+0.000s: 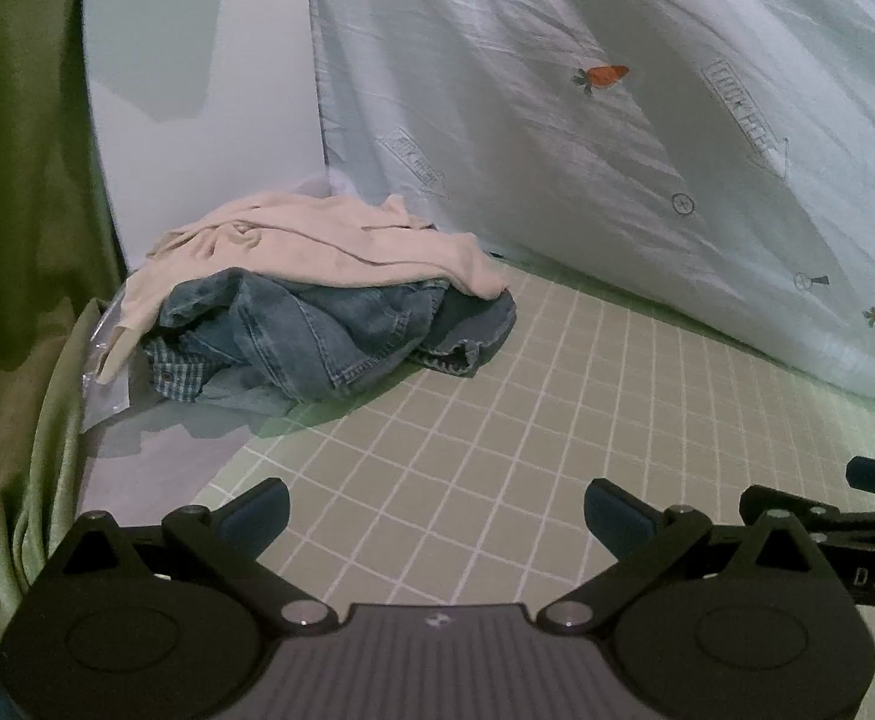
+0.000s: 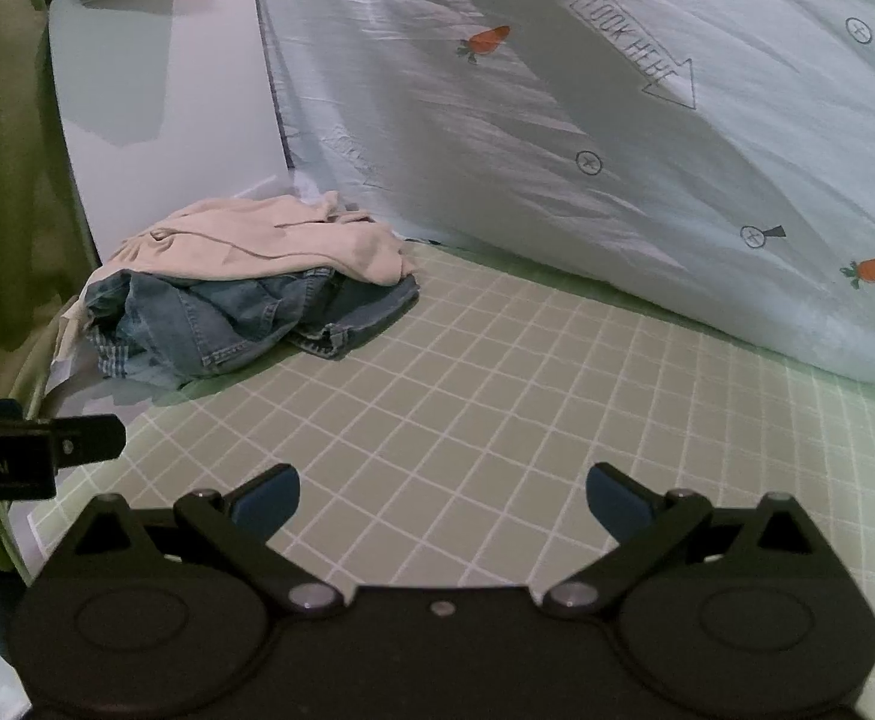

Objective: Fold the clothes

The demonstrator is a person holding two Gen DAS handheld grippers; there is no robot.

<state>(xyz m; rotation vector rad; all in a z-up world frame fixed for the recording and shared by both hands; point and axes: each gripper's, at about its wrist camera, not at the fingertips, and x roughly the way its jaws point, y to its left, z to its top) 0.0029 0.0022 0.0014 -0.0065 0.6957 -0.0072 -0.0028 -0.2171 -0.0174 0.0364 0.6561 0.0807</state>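
Note:
A pile of clothes lies at the far left of the green grid mat [image 1: 497, 408]: a cream garment [image 1: 317, 240] on top of crumpled blue denim [image 1: 329, 330], with a bit of checked fabric [image 1: 173, 372] under it. The same cream garment [image 2: 257, 240] and denim [image 2: 239, 318] show in the right wrist view on the mat [image 2: 467, 396]. My left gripper [image 1: 437, 516] is open and empty, low over the mat, well short of the pile. My right gripper [image 2: 443, 501] is open and empty, beside the left one.
A pale quilt with carrot prints [image 1: 647, 120] rises along the back and right. A white board [image 1: 197, 90] stands behind the pile. Green cloth [image 1: 17, 240] hangs at the left. A clear plastic bag [image 1: 107, 372] lies left of the pile.

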